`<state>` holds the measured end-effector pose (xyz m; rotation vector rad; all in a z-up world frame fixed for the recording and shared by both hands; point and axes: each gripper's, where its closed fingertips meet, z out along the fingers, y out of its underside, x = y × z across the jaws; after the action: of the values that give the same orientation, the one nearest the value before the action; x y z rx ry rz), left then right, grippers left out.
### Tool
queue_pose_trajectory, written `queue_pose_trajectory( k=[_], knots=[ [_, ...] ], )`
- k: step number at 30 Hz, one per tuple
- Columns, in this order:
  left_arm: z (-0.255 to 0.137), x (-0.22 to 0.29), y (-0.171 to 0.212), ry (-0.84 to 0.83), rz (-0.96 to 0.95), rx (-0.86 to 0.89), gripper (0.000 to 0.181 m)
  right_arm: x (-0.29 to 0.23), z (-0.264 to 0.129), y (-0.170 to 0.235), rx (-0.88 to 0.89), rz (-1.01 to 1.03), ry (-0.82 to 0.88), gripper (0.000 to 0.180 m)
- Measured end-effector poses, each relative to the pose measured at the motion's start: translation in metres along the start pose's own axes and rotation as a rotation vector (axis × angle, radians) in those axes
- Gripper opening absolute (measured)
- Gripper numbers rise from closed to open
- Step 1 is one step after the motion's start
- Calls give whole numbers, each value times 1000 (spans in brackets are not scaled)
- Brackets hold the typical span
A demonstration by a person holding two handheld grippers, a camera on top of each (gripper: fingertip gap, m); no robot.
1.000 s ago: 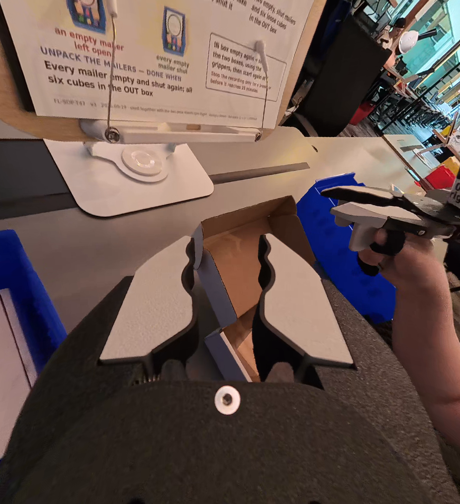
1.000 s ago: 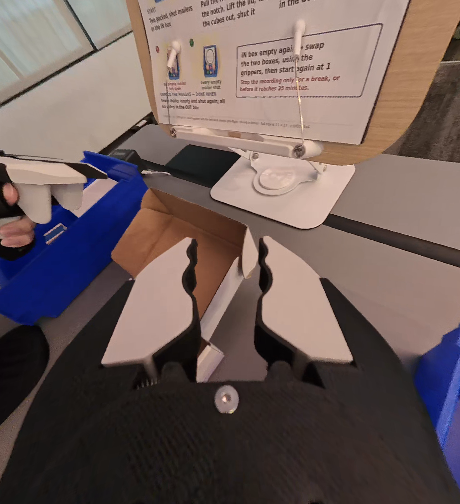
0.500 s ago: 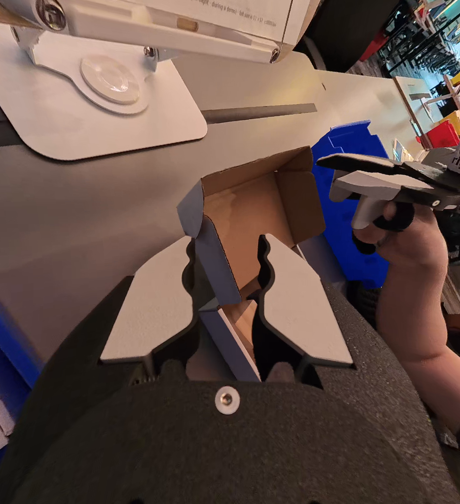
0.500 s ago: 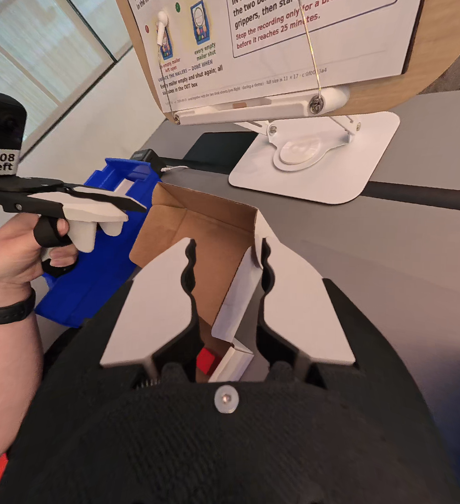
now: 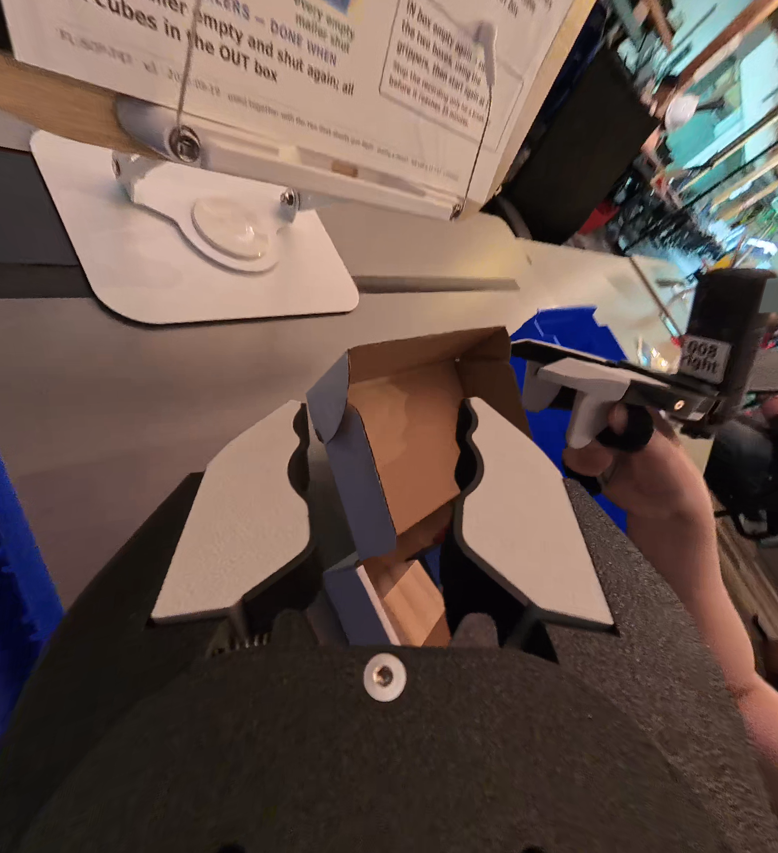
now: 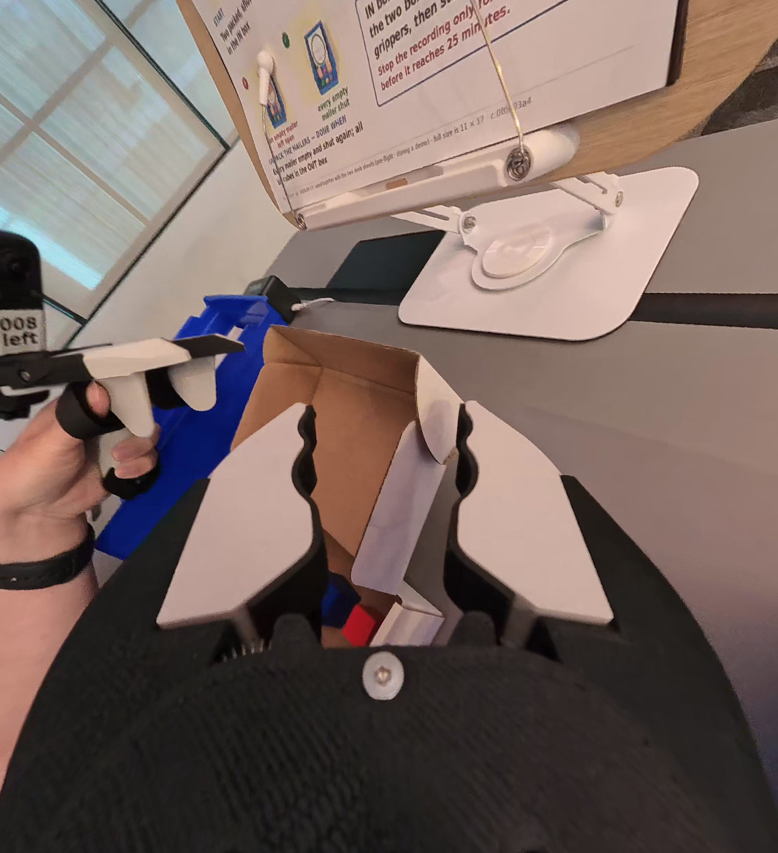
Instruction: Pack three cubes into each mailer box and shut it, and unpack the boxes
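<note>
your left gripper [image 5: 382, 443] and right gripper [image 6: 384, 443] both hover with jaws apart, gripping nothing, over the open mailer box [image 6: 359, 415] on the grey table [image 6: 654, 438], red cube [image 6: 360, 623] and blue cube [image 6: 338, 600] inside

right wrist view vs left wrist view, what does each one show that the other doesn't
Only the right wrist view shows a red cube and a blue cube low in the mailer box, the left gripper and a window. Only the left wrist view shows the right gripper and a busy room behind. Both show the open mailer, a blue bin, the grey table and the instruction stand; both grippers are open.
</note>
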<state>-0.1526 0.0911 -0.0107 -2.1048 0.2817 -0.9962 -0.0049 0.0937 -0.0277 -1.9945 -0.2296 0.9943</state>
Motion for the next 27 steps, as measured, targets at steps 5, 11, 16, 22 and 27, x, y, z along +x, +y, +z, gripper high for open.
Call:
queue_pose_trajectory(
  k=[5,11,16,22,27],
  knots=[
    [4,2,4,2,-1,-14,68,-1,1,-1,13,19,-23,60],
    [3,7,26,38,27,-200,65,-3,-3,-3,7,10,-30,60],
    [3,6,33,63,19,-254,62,-1,-2,1,-21,16,-34,60],
    [7,2,34,87,-27,-250,61,3,4,8,-50,32,-36,62],
    [9,4,34,109,-48,-245,59,3,6,10,-49,68,-66,62]
  ],
)
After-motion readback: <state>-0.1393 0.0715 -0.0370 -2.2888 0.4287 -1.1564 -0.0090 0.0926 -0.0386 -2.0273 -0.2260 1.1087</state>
